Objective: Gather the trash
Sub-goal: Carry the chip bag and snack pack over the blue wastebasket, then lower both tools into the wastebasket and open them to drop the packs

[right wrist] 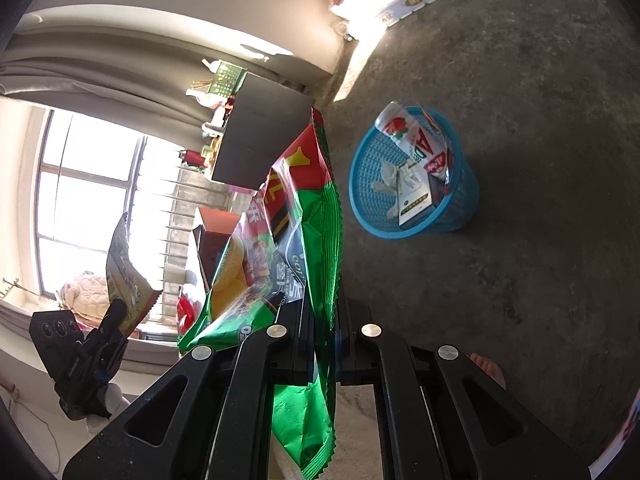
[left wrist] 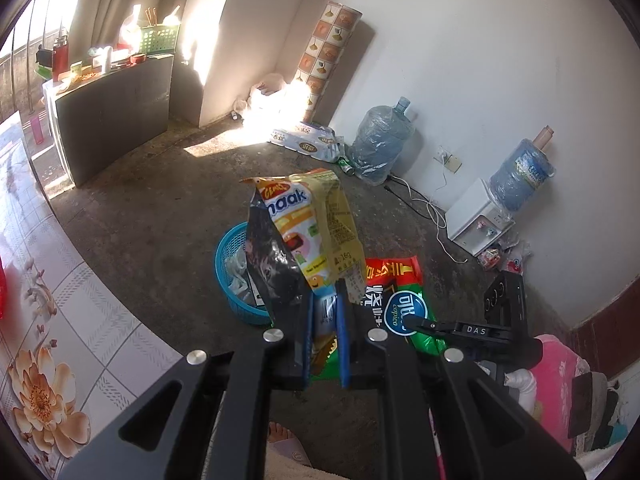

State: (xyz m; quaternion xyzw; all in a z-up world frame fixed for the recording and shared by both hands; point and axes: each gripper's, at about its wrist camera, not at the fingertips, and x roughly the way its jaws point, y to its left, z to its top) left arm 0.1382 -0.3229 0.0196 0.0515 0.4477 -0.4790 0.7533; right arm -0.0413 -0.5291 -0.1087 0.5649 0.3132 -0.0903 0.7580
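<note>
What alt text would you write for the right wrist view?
The right hand-held gripper is shut on a green and red chip bag. A blue basket holding trash stands on the concrete floor beyond it.

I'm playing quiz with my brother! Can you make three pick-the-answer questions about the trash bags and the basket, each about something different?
1. Where is the basket?
A on the floor B on a table C on a chair
2. What colour is the basket?
A red B blue C yellow
3. What is the right gripper doing?
A hanging open B pinching the green chip bag C holding a bottle

Answers: 1 A, concrete lies all round it. 2 B, its mesh wall is blue. 3 B, the bag sits clamped between its fingers.
</note>
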